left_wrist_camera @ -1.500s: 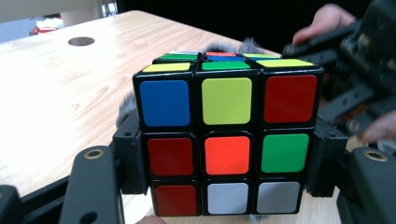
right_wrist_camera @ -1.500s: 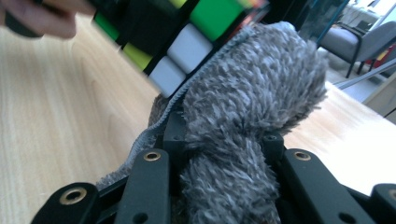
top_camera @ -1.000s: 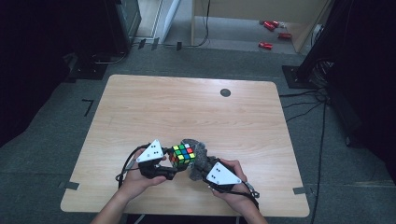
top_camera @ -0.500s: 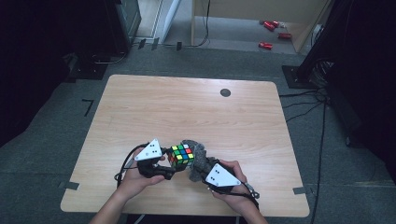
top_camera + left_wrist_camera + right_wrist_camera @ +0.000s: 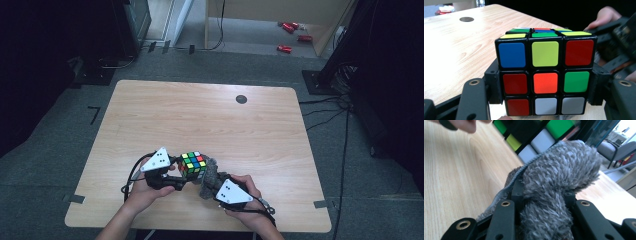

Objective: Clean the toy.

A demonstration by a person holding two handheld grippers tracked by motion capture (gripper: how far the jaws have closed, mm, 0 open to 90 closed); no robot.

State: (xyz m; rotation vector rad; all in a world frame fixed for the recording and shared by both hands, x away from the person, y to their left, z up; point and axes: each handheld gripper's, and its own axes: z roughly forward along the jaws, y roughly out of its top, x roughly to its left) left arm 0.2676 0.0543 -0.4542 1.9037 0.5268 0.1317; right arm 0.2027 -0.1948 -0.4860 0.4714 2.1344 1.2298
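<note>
High view: cube (image 5: pixel 193 163) and cloth (image 5: pixel 209 176) unmoved.

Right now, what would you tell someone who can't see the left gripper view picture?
A scrambled puzzle cube sits clamped between the left gripper's two black jaws above a wooden table. Its facing side shows blue, yellow, red, orange, green and white squares.

a pale wood table (image 5: pixel 200 115) with a dark round plug (image 5: pixel 241 99) near its far edge stands on grey carpet (image 5: pixel 65 165). beyond it, dark stands, a wooden panel (image 5: pixel 260 20) and red cans (image 5: pixel 290 27) on the floor. black cables (image 5: pixel 345 130) trail at the side.
</note>
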